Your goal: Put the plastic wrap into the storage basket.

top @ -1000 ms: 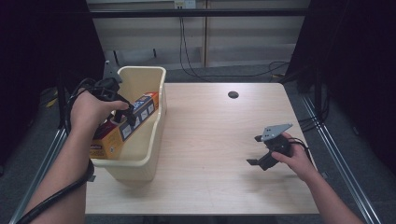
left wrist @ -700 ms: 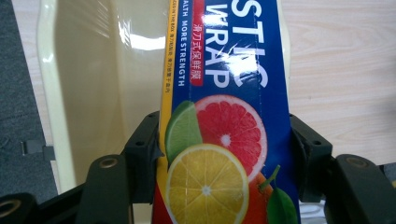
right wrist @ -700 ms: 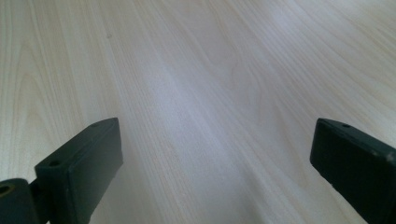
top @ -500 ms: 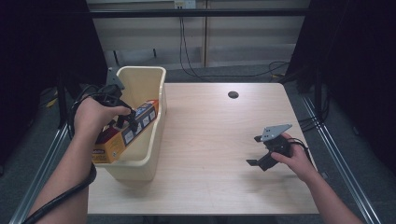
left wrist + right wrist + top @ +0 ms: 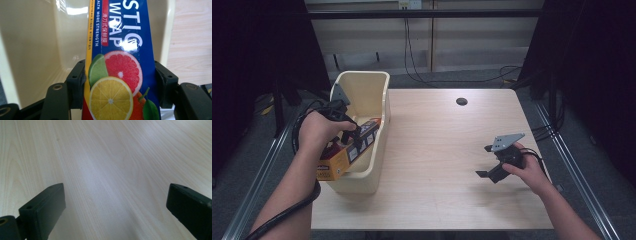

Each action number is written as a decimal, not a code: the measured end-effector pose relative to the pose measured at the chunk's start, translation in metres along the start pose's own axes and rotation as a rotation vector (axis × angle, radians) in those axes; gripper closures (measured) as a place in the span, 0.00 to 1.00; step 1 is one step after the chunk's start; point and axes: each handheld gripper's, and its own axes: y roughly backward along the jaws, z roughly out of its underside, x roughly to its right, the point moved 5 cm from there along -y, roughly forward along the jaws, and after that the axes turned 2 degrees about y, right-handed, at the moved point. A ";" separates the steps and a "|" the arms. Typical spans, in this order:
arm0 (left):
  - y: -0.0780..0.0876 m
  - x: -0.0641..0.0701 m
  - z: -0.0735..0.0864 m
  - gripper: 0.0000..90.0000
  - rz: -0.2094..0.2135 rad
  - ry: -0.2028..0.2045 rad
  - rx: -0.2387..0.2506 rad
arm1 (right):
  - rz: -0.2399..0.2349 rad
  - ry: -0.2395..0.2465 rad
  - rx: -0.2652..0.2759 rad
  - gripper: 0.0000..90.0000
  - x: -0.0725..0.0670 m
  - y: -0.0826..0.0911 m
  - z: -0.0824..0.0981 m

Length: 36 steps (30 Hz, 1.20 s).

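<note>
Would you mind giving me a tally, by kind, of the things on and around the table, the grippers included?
Hand-held grippers: 2, the left hand-held gripper and the right hand-held gripper
Cream plastic bins: 1, the bin
Plastic wrap boxes: 1, the box, clamped by the left one
Total: 4

Light wood table (image 5: 442, 150), round dark hole (image 5: 461, 101) near far edge; cables (image 5: 412, 55) behind.
</note>
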 end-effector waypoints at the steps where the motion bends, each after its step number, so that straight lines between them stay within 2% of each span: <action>1: -0.002 0.000 0.000 0.44 -0.001 0.006 -0.003 | 0.002 -0.001 -0.003 0.03 0.000 0.000 0.000; 2: -0.003 -0.001 0.000 0.44 0.003 -0.005 -0.018 | 0.000 -0.001 -0.002 0.02 0.000 0.000 0.000; 5: -0.009 -0.002 0.001 0.44 0.012 0.025 -0.022 | 0.002 0.003 -0.006 0.02 -0.001 -0.001 0.000; 7: -0.011 -0.003 0.001 0.44 0.007 0.015 -0.028 | 0.000 0.004 -0.006 0.02 0.000 -0.001 0.000; 12: -0.007 -0.002 0.001 0.43 0.016 0.023 -0.001 | 0.003 0.001 -0.007 0.02 0.000 -0.001 0.000; 13: -0.005 -0.004 0.001 0.42 0.013 0.003 -0.006 | -0.001 0.002 -0.007 0.02 -0.001 -0.001 0.000; 15: -0.004 -0.003 0.002 0.41 0.028 0.017 0.001 | 0.000 0.002 -0.009 0.02 -0.001 -0.001 0.000; 18: 0.007 0.000 -0.001 0.40 0.067 0.048 0.071 | -0.001 0.005 -0.005 0.02 -0.001 -0.001 0.000; 25: 0.025 0.008 -0.002 0.38 0.086 0.016 0.102 | 0.000 0.005 -0.004 0.02 0.000 0.000 -0.001; 27: 0.032 0.016 -0.006 0.38 0.100 0.004 0.142 | 0.006 0.002 -0.006 0.02 0.000 0.001 -0.001; 28: 0.034 0.018 -0.007 0.37 0.102 -0.016 0.149 | 0.005 0.003 -0.005 0.02 0.000 0.001 -0.001; 33: 0.041 0.034 -0.012 0.35 0.131 -0.048 0.182 | 0.001 0.003 -0.006 0.02 0.000 0.000 0.000; 36: 0.042 0.041 -0.016 0.30 0.134 -0.091 0.210 | 0.004 0.000 -0.007 0.02 0.000 0.001 0.000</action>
